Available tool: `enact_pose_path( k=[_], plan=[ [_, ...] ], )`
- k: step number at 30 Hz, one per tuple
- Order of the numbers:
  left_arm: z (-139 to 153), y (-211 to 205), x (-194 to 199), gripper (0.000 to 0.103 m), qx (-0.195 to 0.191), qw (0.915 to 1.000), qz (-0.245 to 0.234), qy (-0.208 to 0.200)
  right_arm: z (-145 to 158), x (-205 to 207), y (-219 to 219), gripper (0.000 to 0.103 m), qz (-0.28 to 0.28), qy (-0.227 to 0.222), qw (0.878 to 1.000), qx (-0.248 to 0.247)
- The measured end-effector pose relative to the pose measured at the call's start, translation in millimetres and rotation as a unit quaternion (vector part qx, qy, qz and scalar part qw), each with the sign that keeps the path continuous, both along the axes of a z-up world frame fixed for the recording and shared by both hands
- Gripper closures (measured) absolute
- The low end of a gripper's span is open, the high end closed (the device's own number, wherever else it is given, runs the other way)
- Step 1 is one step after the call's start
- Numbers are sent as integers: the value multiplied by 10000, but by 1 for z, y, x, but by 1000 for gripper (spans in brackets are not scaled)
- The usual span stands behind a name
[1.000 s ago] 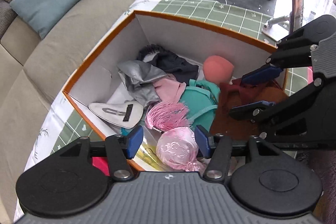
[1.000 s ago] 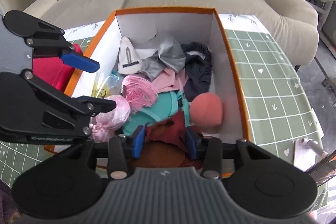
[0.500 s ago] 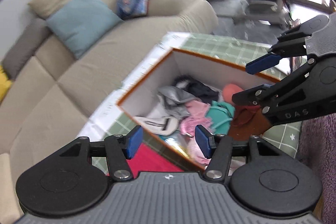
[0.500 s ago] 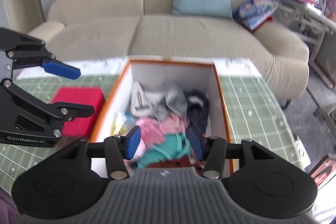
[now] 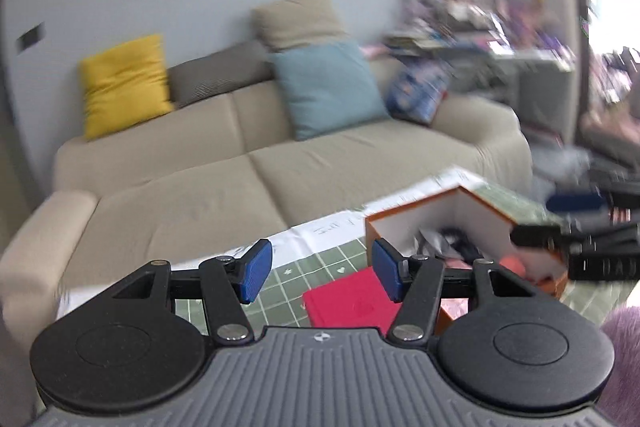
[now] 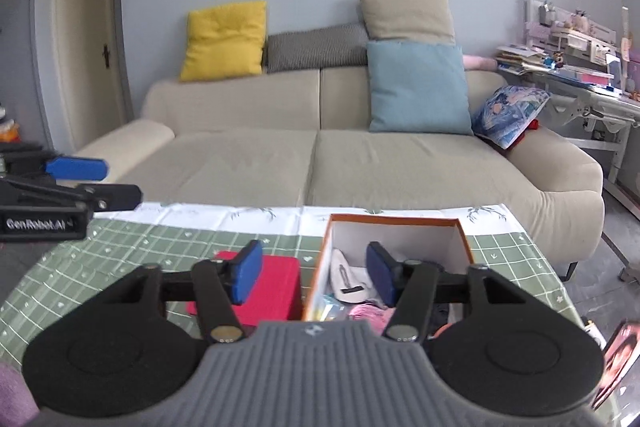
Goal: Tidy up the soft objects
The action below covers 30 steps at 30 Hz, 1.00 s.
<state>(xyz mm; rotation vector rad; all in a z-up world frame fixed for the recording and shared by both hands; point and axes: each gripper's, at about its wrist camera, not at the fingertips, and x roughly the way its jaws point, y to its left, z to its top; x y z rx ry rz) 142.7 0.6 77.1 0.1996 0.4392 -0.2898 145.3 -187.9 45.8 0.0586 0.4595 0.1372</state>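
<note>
Grippers hang above the green table (image 6: 120, 259): the left gripper (image 5: 316, 275) spread wide and empty, the right gripper (image 6: 312, 273) likewise released. Below them a red cloth (image 6: 276, 287) lies just left of the orange box (image 6: 394, 221), which holds the soft clothes (image 6: 352, 283)

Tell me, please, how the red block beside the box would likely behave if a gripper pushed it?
The red block lies flat with squared edges, so it should slide rather than roll. It looks soft-surfaced, so the green tablecloth may drag or bunch under it.
</note>
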Motion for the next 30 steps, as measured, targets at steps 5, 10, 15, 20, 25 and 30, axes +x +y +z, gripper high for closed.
enact_pose_path(
  k=[5, 10, 15, 20, 25, 30],
  plan=[
    [-22, 8, -33, 36, -357, 9985, 402, -119, -14, -33, 19, 31, -62, -134, 9999, -20],
    [-52, 1, -56, 36, -387, 9959, 807, -139, -33, -63, 33, 30, -213, -52, 9996, -185],
    [-72, 8, -81, 26, -490, 9913, 1203, -189, -54, -88, 41, 29, -225, -117, 9984, -500],
    [-88, 3, -88, 15, -384, 9898, 1370, -64, -67, -94, 35, 26, -267, -130, 9990, -327],
    [-104, -6, -86, 15, -264, 9917, 1235, 220, -81, -89, 32, 25, -404, -160, 9985, -322],
    [-122, -11, -84, 15, -34, 9908, 1189, 651, -92, -76, 31, 25, -510, 249, 9978, -346]
  ],
)
